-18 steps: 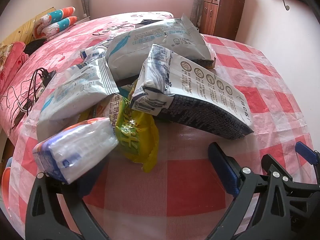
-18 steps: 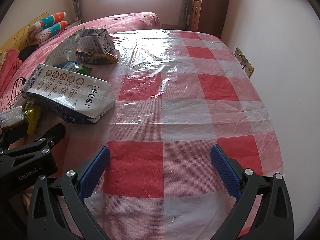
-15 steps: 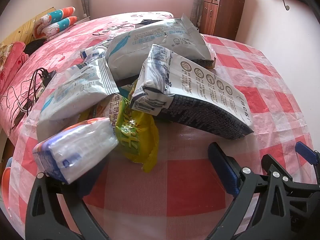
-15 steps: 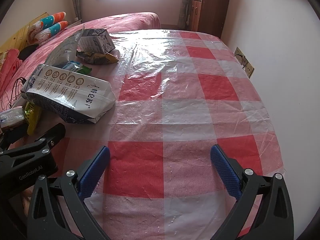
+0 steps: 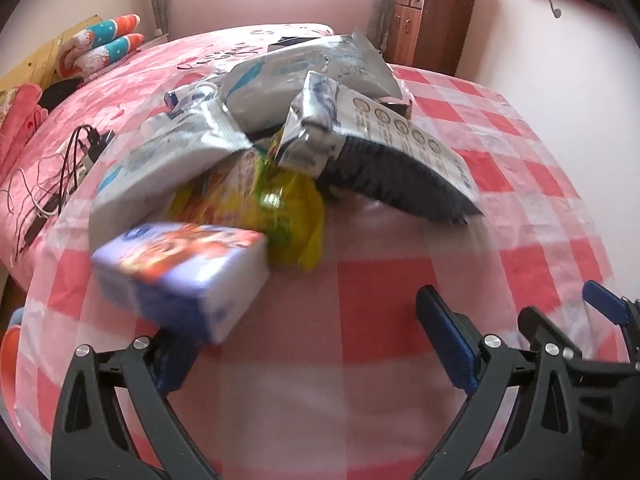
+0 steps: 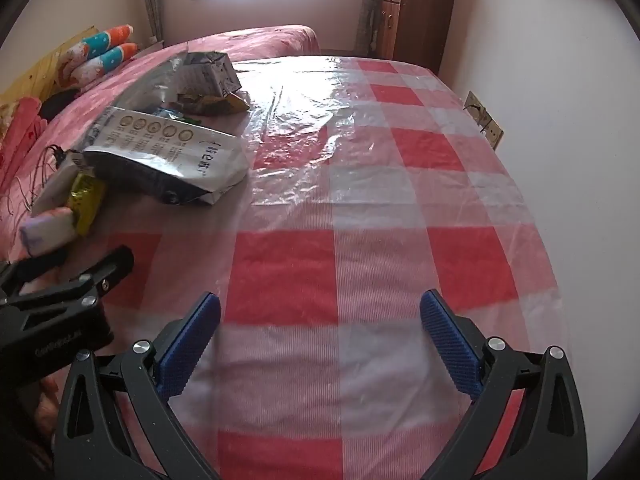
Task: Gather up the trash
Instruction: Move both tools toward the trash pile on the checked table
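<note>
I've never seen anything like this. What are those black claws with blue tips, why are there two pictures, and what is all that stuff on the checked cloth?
No robot here: a person holds a tool in each hand, and each tool carries its own camera looking out along its two fingers. That gives two pictures. One shows the left hand-held gripper, the other the right hand-held gripper; the blue parts are grip pads. Both are open and neither grips anything. A blurred tissue pack sits over the left one's left finger; whether it rests there I cannot tell. On the red checked tablecloth lies a heap of trash: a yellow wrapper, a grey-white printed bag and more crumpled bags. A pink bed stands behind.
</note>
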